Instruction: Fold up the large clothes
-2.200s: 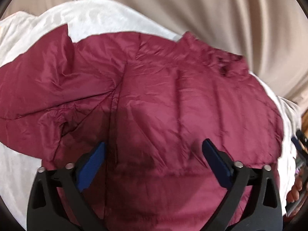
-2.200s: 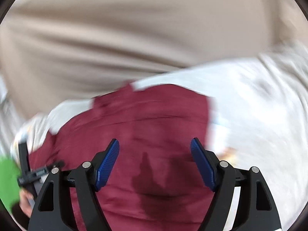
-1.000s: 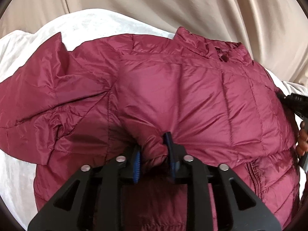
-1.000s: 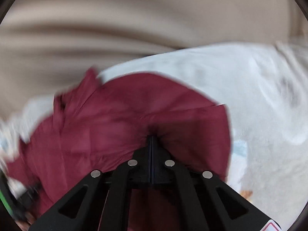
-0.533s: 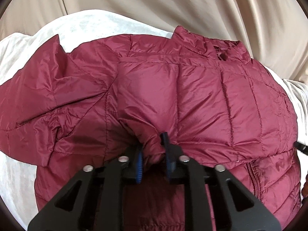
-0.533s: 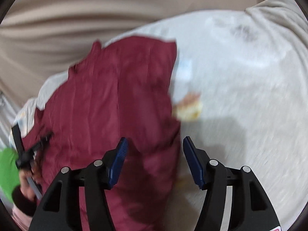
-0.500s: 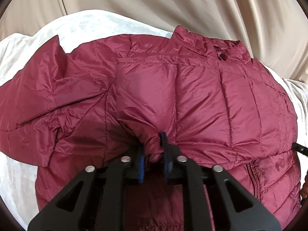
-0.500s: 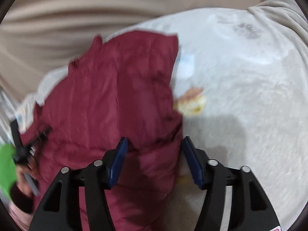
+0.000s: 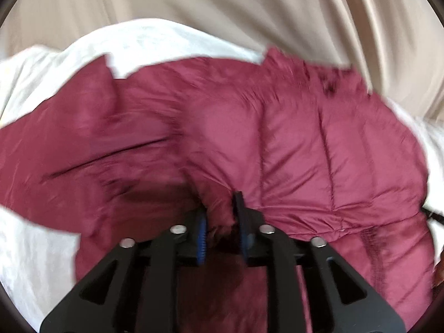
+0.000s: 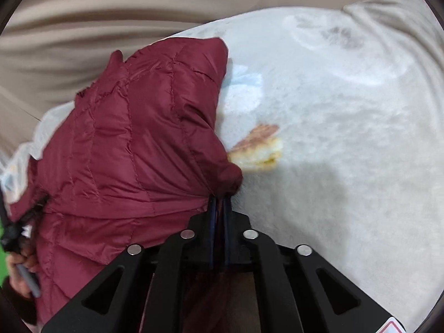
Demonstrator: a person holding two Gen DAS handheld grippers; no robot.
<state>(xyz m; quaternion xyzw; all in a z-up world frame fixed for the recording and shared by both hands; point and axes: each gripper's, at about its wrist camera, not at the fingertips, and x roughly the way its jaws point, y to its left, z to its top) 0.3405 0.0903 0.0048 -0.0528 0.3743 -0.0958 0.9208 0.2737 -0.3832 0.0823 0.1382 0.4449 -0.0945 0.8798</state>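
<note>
A maroon quilted puffer jacket lies on a white blanket, collar at the far side and one sleeve spread out to the left. My left gripper is shut on a bunched fold of the jacket's body. In the right wrist view the jacket fills the left half, and my right gripper is shut on a pinch of its right edge, just above the blanket.
Beige curtain hangs behind the bed. A blue print and a yellow-brown print mark the blanket right of the jacket. The other gripper and the hand holding it show at the left edge.
My right gripper, open over the jacket's edge half a second ago, has closed on that edge. My left gripper keeps its pinch and the view has blurred with motion.
</note>
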